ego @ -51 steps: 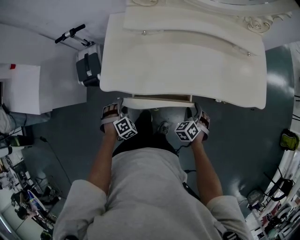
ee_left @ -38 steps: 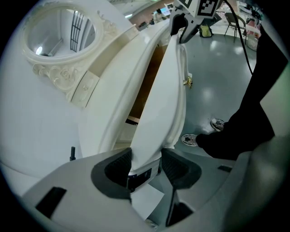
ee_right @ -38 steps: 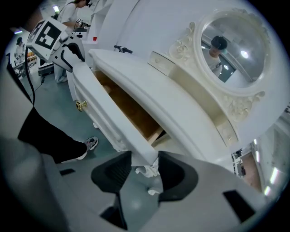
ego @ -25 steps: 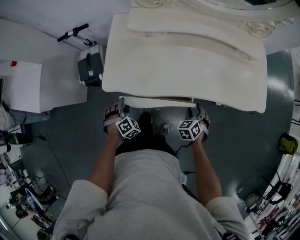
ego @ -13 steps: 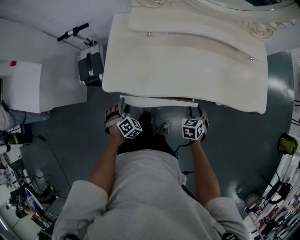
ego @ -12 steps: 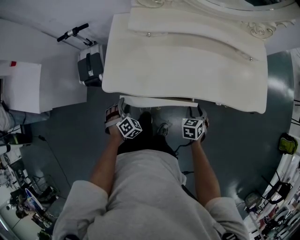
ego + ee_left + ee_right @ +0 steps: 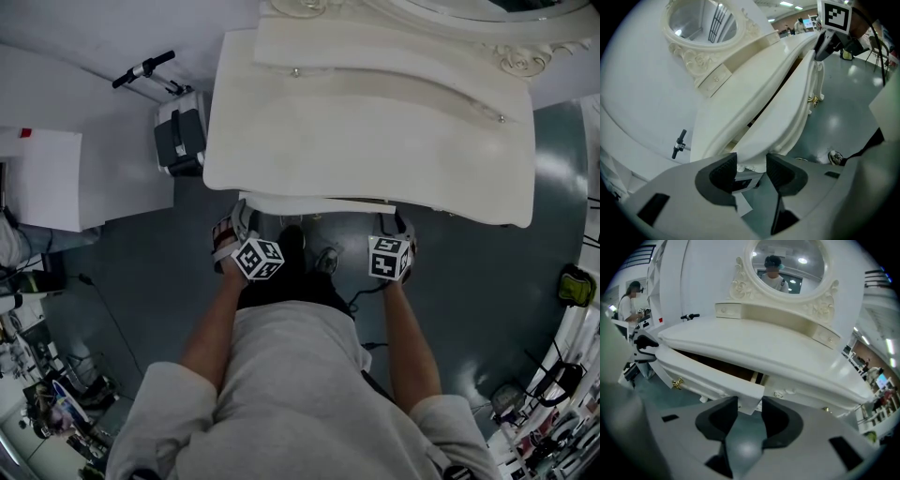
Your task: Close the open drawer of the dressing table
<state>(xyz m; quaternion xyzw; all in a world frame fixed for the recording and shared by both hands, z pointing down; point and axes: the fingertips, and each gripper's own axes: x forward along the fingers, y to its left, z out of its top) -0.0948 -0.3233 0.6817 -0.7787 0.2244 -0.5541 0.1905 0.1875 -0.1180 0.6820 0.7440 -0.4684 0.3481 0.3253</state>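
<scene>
Left claw (image 7: pixel 751 162): pinching, as far as I can judge, one end of the drawer's front. The white board fills the gap from one dark pad to the other.

Right claw (image 7: pixel 750 403): spread. Its jaws have just been closing, and the front's other end corner stands between them, close against one pad with a sliver of gap at the other.

Drawer (image 7: pixel 712 380): not yet home. Its front juts a little from under the dressing table top (image 7: pixel 366 131), and a dark slot with brown wood shows between front and top. A brass fitting (image 7: pixel 677 382) shows near the front's far end, well apart from my right claw.

Surroundings: an oval mirror (image 7: pixel 787 263) stands above the back ledge, with grey floor (image 7: pixel 469 272) below. My own body is close behind both claws.

Step in hand: I judge this to be settling both claws on the two ends of the front before the push. Only a short travel seems left.

How to do it well: push both ends together at one pace, straight along the drawer's run, so it does not skew. Hold both claws at the front's height, and stop once the front lies flush.

Risk: an uneven push may bind one side, and a corner hold may slip off.
</scene>
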